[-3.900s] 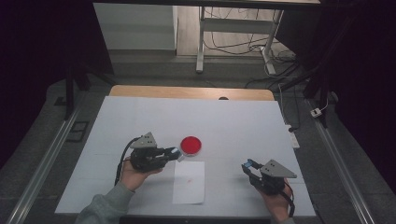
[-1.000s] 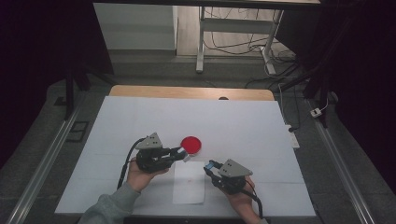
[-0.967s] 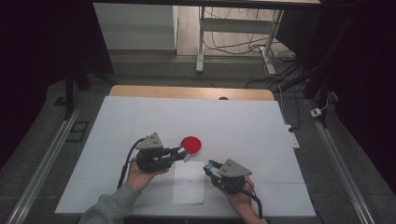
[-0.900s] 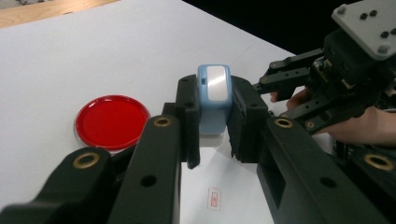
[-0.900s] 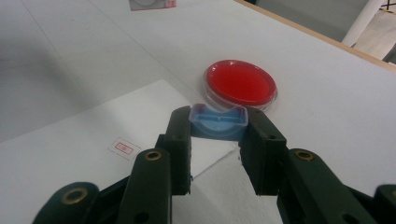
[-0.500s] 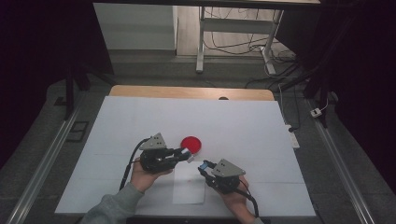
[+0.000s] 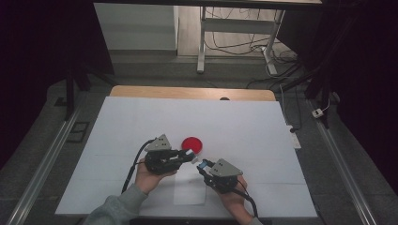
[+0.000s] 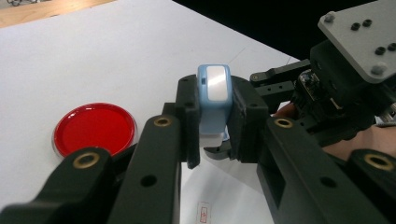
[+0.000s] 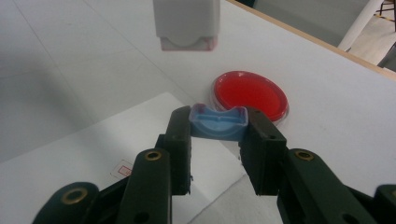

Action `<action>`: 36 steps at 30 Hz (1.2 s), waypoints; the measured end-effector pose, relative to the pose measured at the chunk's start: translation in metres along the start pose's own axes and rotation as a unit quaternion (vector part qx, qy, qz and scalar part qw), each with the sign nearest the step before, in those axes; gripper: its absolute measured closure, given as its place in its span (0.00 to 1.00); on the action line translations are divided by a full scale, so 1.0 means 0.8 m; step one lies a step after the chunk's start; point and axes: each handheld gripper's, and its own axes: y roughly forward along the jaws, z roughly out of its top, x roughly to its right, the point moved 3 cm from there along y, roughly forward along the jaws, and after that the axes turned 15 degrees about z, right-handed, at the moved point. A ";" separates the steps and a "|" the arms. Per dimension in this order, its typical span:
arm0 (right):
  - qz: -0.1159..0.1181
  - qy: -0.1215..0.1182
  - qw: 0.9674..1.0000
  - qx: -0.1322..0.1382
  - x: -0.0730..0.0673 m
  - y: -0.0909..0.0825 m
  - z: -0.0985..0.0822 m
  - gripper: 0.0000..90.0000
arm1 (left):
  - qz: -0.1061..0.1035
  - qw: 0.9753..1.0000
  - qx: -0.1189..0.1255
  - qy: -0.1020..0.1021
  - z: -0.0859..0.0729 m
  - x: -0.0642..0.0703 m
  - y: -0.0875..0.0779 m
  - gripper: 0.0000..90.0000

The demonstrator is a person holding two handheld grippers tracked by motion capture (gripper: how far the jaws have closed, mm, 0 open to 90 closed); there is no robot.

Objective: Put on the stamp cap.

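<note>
A: Two grippers met over the white table [image 7: 141, 122], near its front edge. The left gripper [image 8: 212, 114] pinched a small stamp-like thing [image 8: 213, 100] with a light blue top and a white bottom part. Its black jaws pressed on both sides of that thing.

B: What did the right gripper [image 9: 218, 128] hold?

A: It pinched a little blue cap [image 9: 218, 122]. The jaws squeezed it from both sides, and the hollow side of the cap faced up.

B: Were the cap and the stamp-like thing touching?

A: No. In the right gripper view, the white bottom of the stamp-like thing [image 9: 187, 23] hung above the cap, with a gap between them. A pink edge showed at its lower end.

B: Where was the red dish [image 7: 192, 144]?

A: It lay flat on the table, just behind the two gripper tips. It was round with a clear rim. In the left gripper view it sat to the left of the jaws [image 8: 95, 128]. In the right gripper view it sat just past the cap [image 9: 249, 94].

B: What lay under the grippers?

A: A white sheet of paper [image 7: 190, 187] lay on the table, between the two hands. It had a small red mark [image 9: 122, 169] on it.

B: And the hands?

A: The left hand [image 7: 148, 177] came from a grey sleeve [image 7: 115, 211]. The right hand [image 7: 234, 197] held its gripper from below, near the front edge.
</note>
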 end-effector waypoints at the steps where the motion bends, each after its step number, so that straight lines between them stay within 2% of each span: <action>1: 0.000 -0.001 1.000 0.001 0.000 0.000 0.000 0.72 | 0.000 1.000 0.000 0.000 0.000 0.001 0.000 0.83; 13: -0.005 0.001 1.000 0.002 -0.004 0.007 0.004 0.72 | -0.004 1.000 -0.002 0.000 -0.001 0.011 0.009 0.83; 36: -0.012 0.008 1.000 0.008 -0.005 0.009 0.005 0.72 | 0.012 1.000 -0.003 -0.002 -0.007 0.014 0.020 0.84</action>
